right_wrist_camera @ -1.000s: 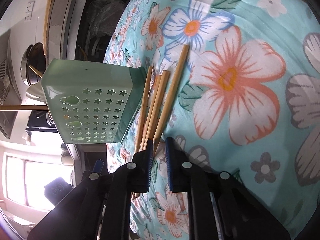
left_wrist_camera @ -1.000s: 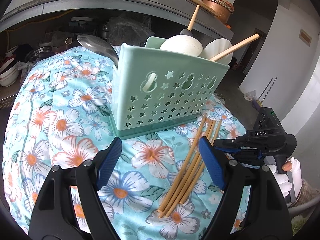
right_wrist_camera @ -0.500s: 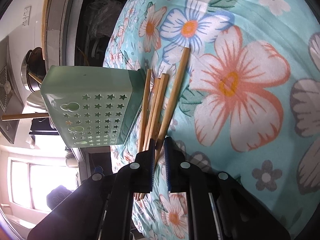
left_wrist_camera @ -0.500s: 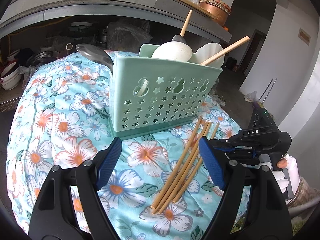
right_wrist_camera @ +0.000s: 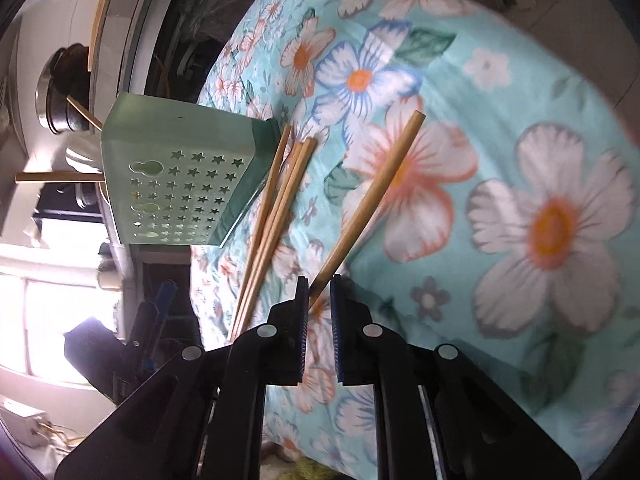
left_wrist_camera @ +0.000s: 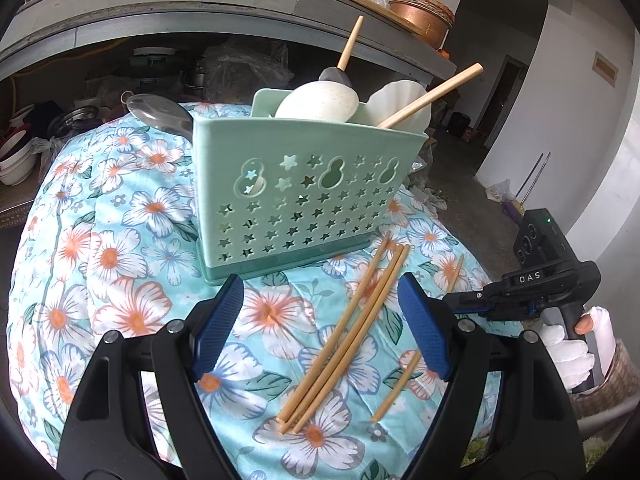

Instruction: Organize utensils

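Note:
A mint-green utensil holder (left_wrist_camera: pixel 304 200) stands on the floral cloth (left_wrist_camera: pixel 120 240) with white spoons (left_wrist_camera: pixel 320 100) and wooden handles sticking out of it. Three wooden chopsticks (left_wrist_camera: pixel 348 332) lie together in front of it, between the fingers of my open left gripper (left_wrist_camera: pixel 320 284), which hovers above them. My right gripper (right_wrist_camera: pixel 320 292) is shut on the near end of a fourth chopstick (right_wrist_camera: pixel 376 188), angled apart from the three chopsticks (right_wrist_camera: pixel 276 208) beside the utensil holder (right_wrist_camera: pixel 180 176). In the left wrist view that fourth chopstick (left_wrist_camera: pixel 396 386) passes behind my left gripper's right finger.
A metal ladle (left_wrist_camera: pixel 160 114) pokes out behind the holder's left side. Pots and bowls (left_wrist_camera: pixel 16 160) crowd a dark shelf under the counter at the back. A gloved hand (left_wrist_camera: pixel 576 352) holds the right gripper at the cloth's right edge, where the surface drops off.
My right gripper has pulled one chopstick out of the bundle and swung it away from the other three. The left gripper has drawn back slightly from the holder.

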A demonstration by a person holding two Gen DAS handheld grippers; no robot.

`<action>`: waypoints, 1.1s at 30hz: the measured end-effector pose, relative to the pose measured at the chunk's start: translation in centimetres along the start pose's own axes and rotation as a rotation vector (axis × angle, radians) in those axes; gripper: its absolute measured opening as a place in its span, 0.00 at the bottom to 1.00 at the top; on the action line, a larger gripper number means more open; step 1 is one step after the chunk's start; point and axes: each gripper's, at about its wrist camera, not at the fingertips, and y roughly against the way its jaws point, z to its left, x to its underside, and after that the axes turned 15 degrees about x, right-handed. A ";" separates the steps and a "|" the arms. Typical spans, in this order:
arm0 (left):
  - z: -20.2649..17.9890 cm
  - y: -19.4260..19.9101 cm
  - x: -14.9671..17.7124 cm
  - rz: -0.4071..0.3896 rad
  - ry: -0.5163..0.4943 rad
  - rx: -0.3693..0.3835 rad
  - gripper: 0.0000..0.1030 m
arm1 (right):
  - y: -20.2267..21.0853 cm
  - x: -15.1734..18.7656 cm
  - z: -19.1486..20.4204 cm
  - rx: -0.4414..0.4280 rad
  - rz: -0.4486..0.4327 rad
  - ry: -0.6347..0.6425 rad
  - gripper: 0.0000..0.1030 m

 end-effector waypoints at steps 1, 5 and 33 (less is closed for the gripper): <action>-0.2 -0.2 0.0 0.002 -0.002 0.002 0.73 | 0.3 -0.1 0.0 0.021 -0.011 0.010 0.12; -0.6 -1.0 -0.1 0.011 -0.012 0.004 0.73 | 0.3 -0.7 0.7 0.101 -0.044 0.043 0.13; -7.3 -8.8 1.4 0.218 -0.441 -0.068 0.45 | 1.5 -0.6 -0.8 0.060 -0.073 0.041 0.09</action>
